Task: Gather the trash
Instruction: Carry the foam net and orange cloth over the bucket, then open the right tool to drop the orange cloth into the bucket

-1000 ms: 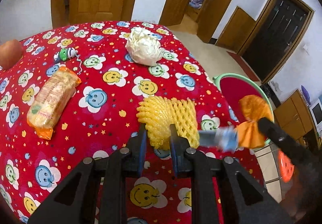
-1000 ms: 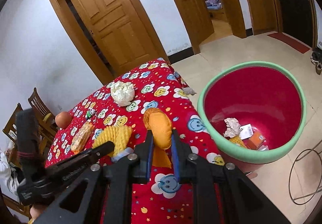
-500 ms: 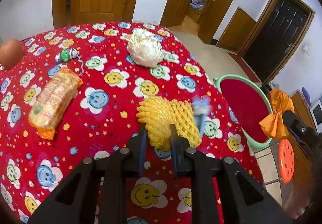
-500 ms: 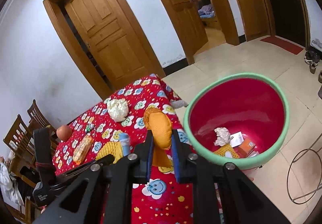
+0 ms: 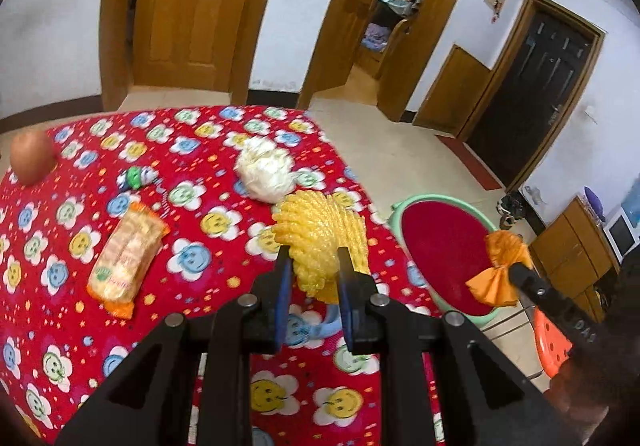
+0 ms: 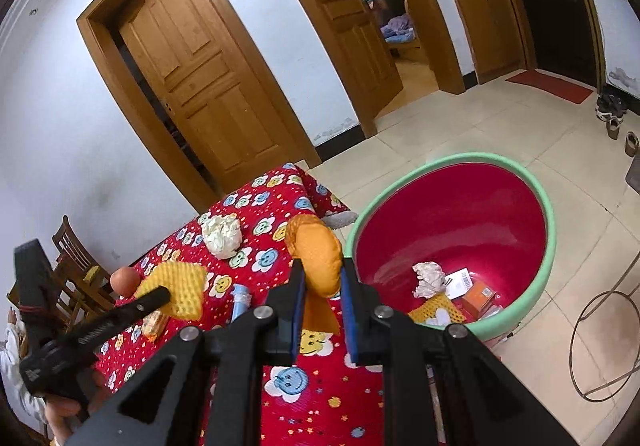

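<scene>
Red smiley-flower tablecloth (image 5: 192, 262). Left gripper (image 5: 312, 266) clamps yellow foam net (image 5: 320, 234), ribbed, upright. Right gripper (image 6: 322, 286) clamps orange crinkled wrapper (image 6: 316, 250), long axis vertical, beside green-rimmed red basin (image 6: 548, 221).

Red smiley-flower tablecloth (image 5: 192, 286), yellow foam net (image 5: 320, 234), green-rimmed red basin (image 6: 548, 230).
</scene>
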A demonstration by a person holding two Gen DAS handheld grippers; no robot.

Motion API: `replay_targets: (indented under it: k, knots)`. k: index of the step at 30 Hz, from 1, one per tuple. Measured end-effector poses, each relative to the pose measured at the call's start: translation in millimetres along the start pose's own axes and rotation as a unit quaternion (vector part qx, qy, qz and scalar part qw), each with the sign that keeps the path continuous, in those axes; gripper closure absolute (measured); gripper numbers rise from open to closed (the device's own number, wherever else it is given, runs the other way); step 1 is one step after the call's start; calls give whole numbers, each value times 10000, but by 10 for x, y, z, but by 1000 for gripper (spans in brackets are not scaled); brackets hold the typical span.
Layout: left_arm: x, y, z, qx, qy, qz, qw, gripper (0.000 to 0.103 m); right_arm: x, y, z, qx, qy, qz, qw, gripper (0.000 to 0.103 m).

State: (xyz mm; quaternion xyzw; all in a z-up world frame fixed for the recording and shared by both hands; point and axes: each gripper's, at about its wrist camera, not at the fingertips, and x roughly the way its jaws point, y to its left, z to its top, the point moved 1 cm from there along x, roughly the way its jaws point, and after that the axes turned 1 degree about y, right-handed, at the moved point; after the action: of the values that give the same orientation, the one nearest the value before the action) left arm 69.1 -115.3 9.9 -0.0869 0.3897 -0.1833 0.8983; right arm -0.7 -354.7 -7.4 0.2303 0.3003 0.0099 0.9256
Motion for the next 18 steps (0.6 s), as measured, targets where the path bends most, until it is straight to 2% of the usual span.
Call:
replay_targets:
  k: [9, 18]
  knots:
    - [240, -480, 62, 355, 192, -268, 9988, 83, -30, -378, 62, 293, -49, -225, 9993, 84]
    - [681, -1045, -12, 782, 590, -477, 9940, 83, 3, -888, 51, 696, 42, -586, 9958, 81]
